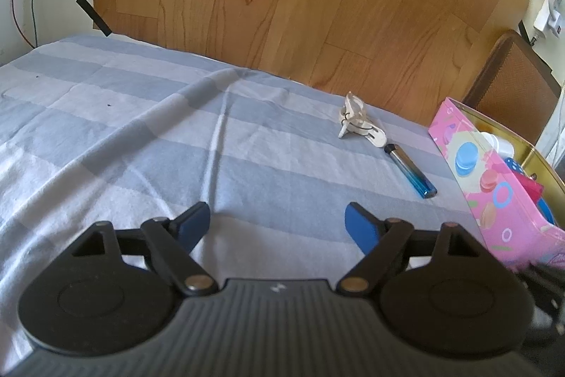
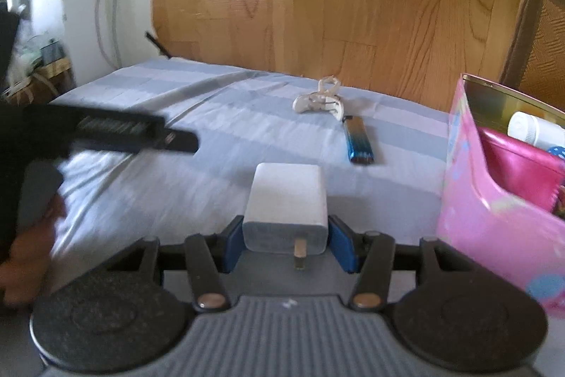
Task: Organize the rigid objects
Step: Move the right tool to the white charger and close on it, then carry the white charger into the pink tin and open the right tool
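R gripper [image 2: 287, 244] clamps a white charger block [image 2: 286, 205] between its blue pads, prong facing the camera, above the striped blue-grey sheet [image 2: 197, 115] and just left of the pink tin [image 2: 469, 200]. L gripper [image 1: 277, 225] hangs w/ jaws spread wide, nothing between them. Farther back on the sheet lie a blue lighter [image 1: 411, 174] and, touching its top end, a cream hair claw [image 1: 356, 122]. The tin holds a white bottle [image 2: 533, 129] and a magenta pouch [image 2: 519, 165].

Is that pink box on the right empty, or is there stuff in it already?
Not empty. The open-topped pink box already holds a white bottle and a shiny magenta pouch; something blue shows too, unclear what.
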Motion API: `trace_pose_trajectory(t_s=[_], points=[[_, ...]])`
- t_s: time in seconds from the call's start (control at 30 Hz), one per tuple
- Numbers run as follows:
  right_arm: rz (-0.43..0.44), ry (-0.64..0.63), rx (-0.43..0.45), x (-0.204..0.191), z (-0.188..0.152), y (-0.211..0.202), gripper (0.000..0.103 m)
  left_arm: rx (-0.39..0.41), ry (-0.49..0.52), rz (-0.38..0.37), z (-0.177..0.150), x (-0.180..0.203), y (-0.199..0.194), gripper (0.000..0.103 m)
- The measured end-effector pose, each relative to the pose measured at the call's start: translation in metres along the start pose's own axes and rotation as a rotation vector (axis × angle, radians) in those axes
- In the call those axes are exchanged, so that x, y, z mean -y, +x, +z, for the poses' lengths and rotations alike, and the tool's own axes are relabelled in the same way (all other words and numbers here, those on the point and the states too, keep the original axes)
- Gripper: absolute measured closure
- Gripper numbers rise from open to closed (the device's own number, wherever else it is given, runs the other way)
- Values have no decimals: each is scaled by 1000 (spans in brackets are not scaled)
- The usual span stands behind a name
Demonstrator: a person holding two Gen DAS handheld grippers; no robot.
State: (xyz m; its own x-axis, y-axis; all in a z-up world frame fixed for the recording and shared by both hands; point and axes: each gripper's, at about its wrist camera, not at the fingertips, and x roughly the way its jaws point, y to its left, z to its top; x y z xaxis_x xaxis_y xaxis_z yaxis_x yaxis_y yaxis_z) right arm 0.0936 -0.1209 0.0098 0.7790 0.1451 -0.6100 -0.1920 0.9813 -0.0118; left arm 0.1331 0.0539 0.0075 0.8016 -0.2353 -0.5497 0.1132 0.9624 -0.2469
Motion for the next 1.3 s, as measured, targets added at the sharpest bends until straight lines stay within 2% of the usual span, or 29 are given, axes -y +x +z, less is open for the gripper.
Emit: trace_pose_trajectory(t_s=[0.27,0.37,0.83,1.17,1.3], points=[[89,-74,18,0,-33,-42,53,-6,29,-25,-1,5,0,17],[99,-55,25,2,-38,-48,52,-7,36,-31,-1,6,1,17],[82,-47,41,1,-46,-49,47,21,37,-88,-2,6,-3,17],[73,-35,52,1,-50,-54,45,35,125,-103,-7,17,-7,17],[78,-28,52,4,-50,-55,45,14,117,-163,-8,19,-10,18]])
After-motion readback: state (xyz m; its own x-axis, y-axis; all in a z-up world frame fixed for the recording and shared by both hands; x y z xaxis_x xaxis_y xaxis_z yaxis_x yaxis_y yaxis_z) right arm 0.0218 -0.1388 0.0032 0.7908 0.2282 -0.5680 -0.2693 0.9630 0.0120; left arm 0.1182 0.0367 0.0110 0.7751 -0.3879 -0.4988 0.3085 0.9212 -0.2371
